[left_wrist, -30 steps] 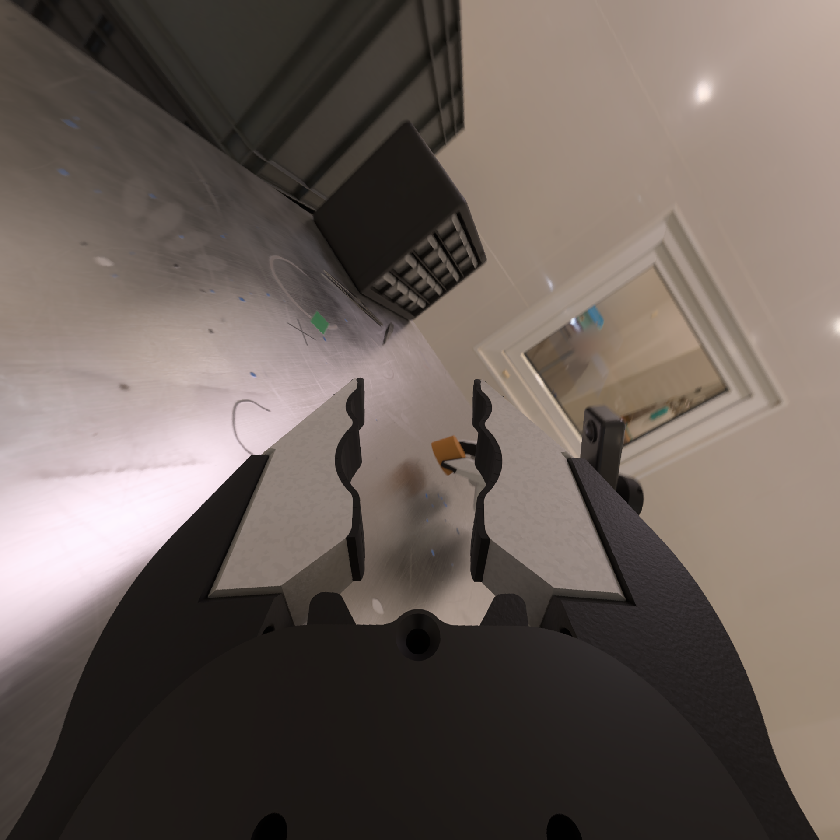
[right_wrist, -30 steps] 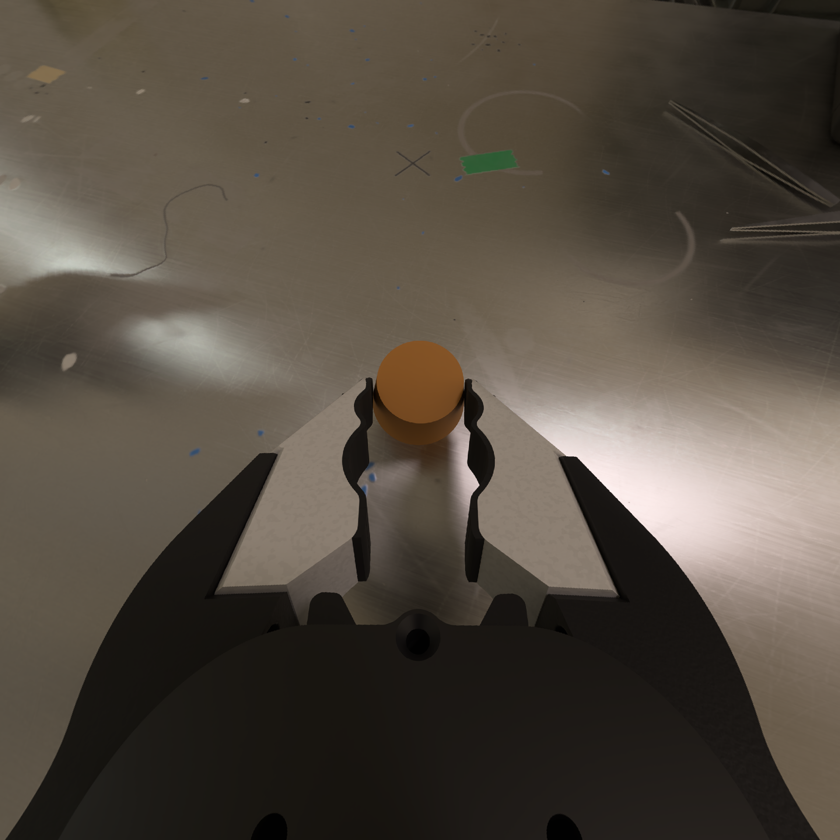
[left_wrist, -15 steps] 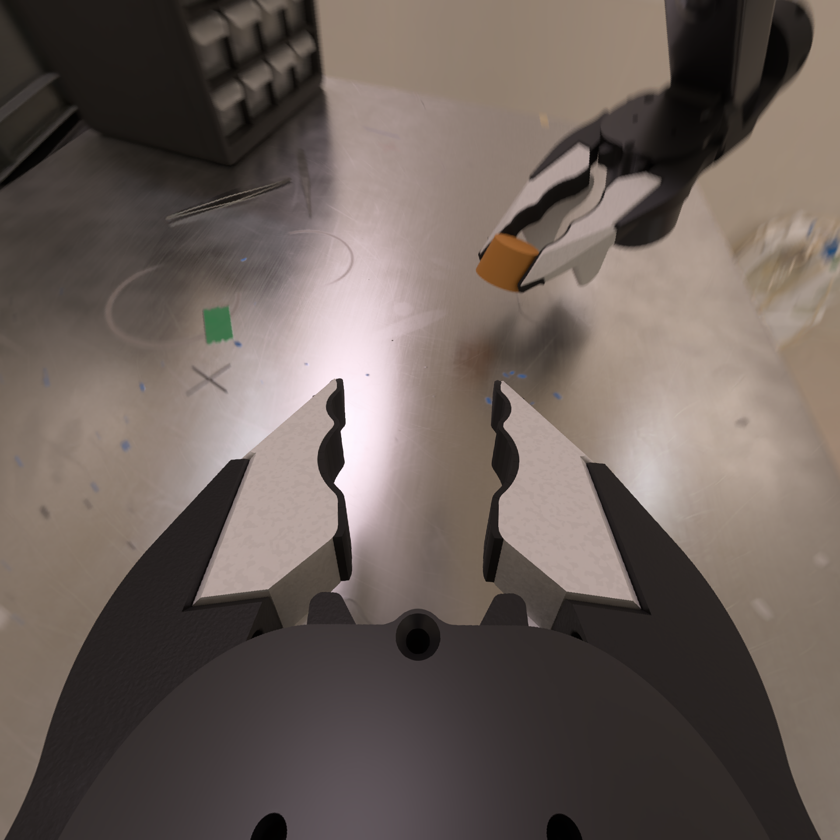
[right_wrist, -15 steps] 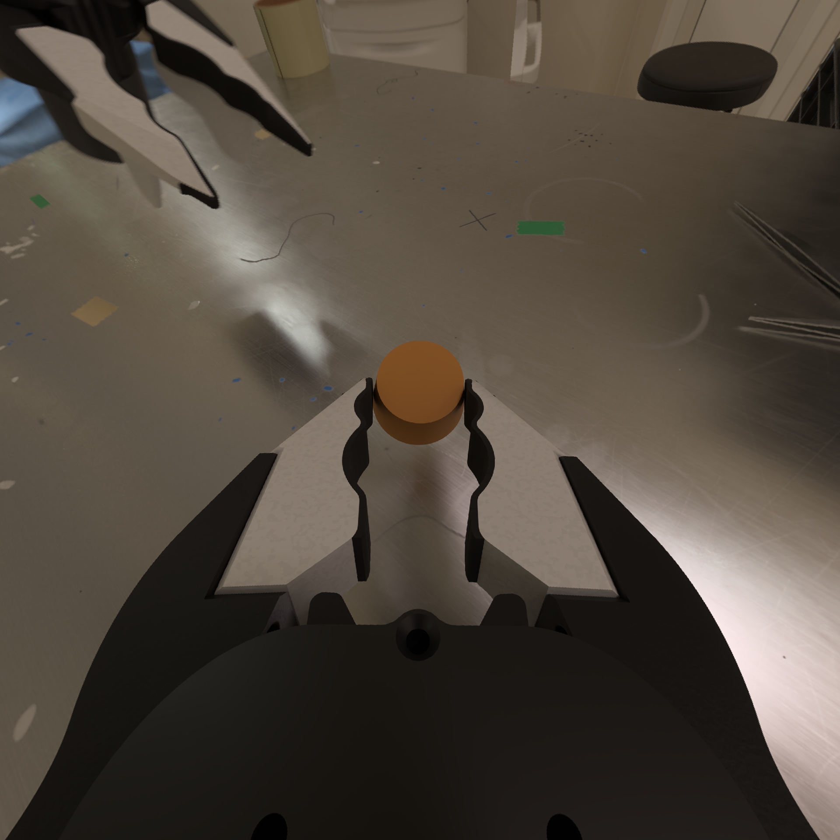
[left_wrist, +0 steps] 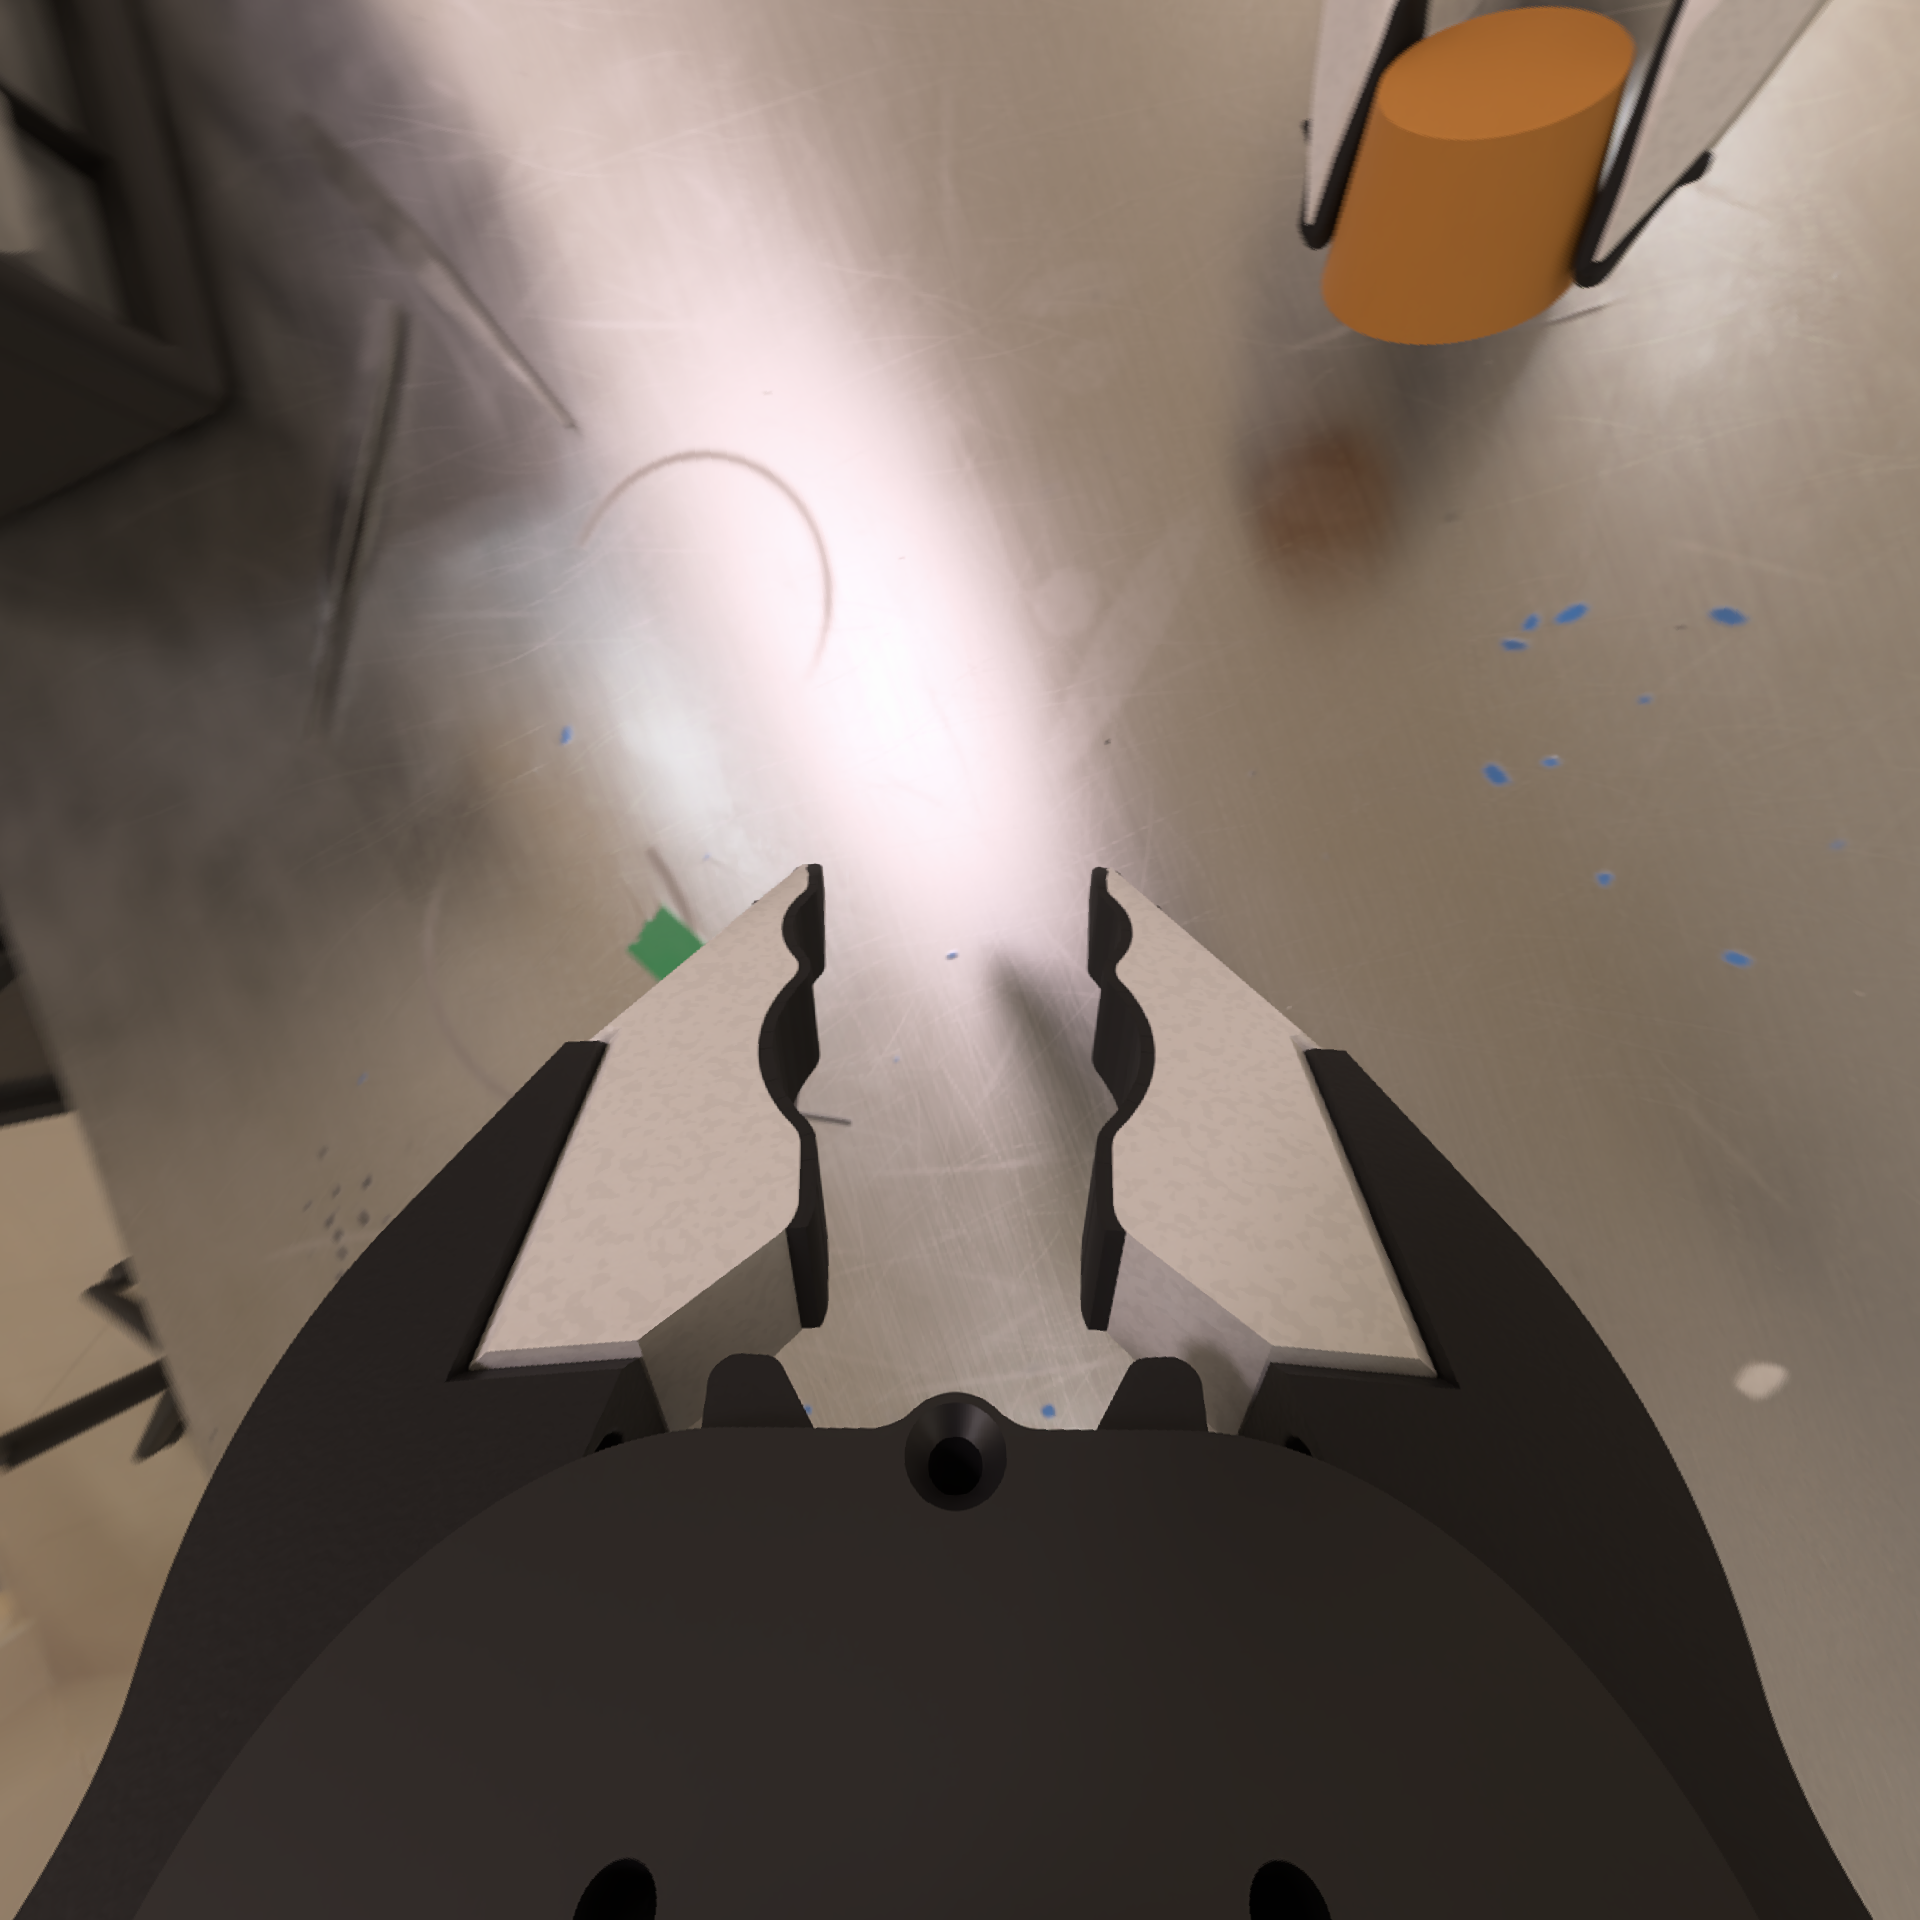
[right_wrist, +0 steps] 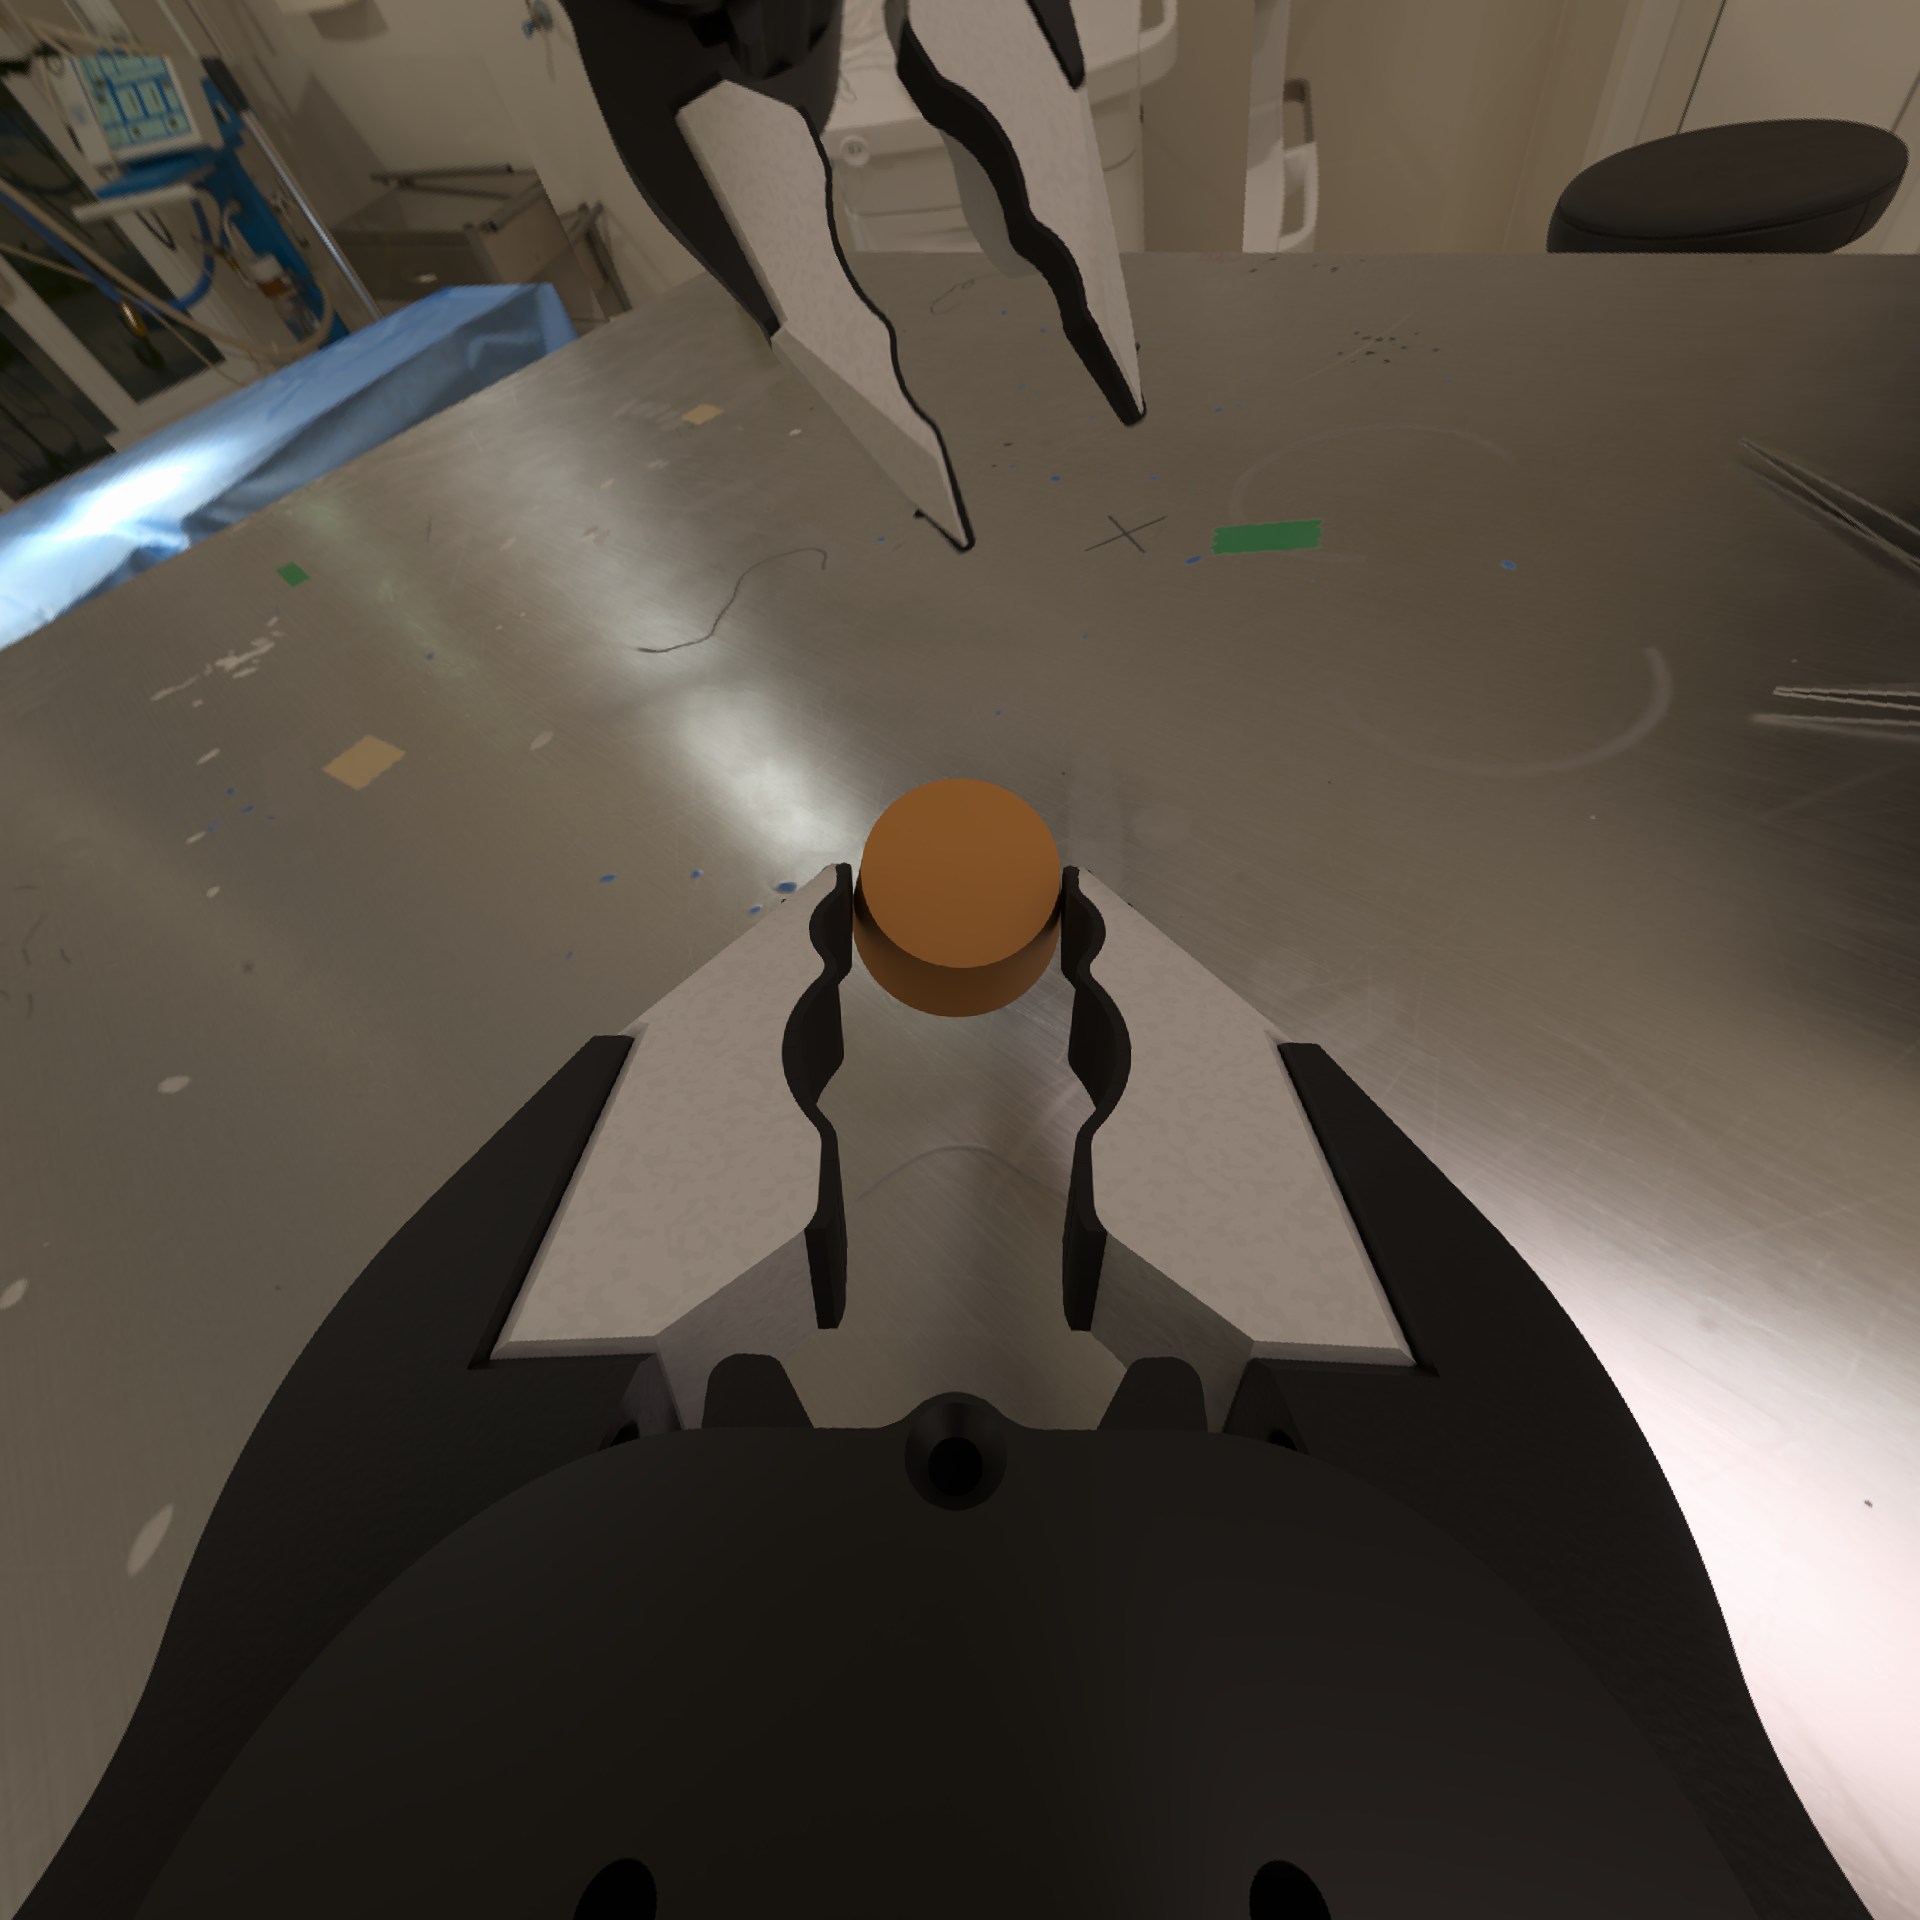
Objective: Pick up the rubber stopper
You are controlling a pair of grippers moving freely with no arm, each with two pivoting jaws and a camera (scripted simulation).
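Note:
The rubber stopper [right_wrist: 958, 896] is an orange tapered plug. My right gripper [right_wrist: 956, 883] is shut on it at the fingertips and holds it above the steel table [right_wrist: 1455, 987]. The stopper [left_wrist: 1460, 187] also shows at the top right of the left wrist view, between the right gripper's fingers [left_wrist: 1340, 135], with its dim shadow on the table below. My left gripper [left_wrist: 954, 888] is open and empty, pointing down at the table. It shows in the right wrist view [right_wrist: 1049, 473] hanging above the table beyond the stopper.
Green tape [right_wrist: 1268, 537] and a pen cross [right_wrist: 1124, 534] mark the table. Tweezers [right_wrist: 1849, 707] lie at the right edge. A black thread [right_wrist: 727, 608] lies left of centre. A blue drape [right_wrist: 260, 436] and a black stool [right_wrist: 1735, 187] stand beyond the table.
My right gripper has lifted the stopper higher, with more of the room showing. My left gripper has swung to point down at the table, closer to the right gripper, its jaws slightly narrower.

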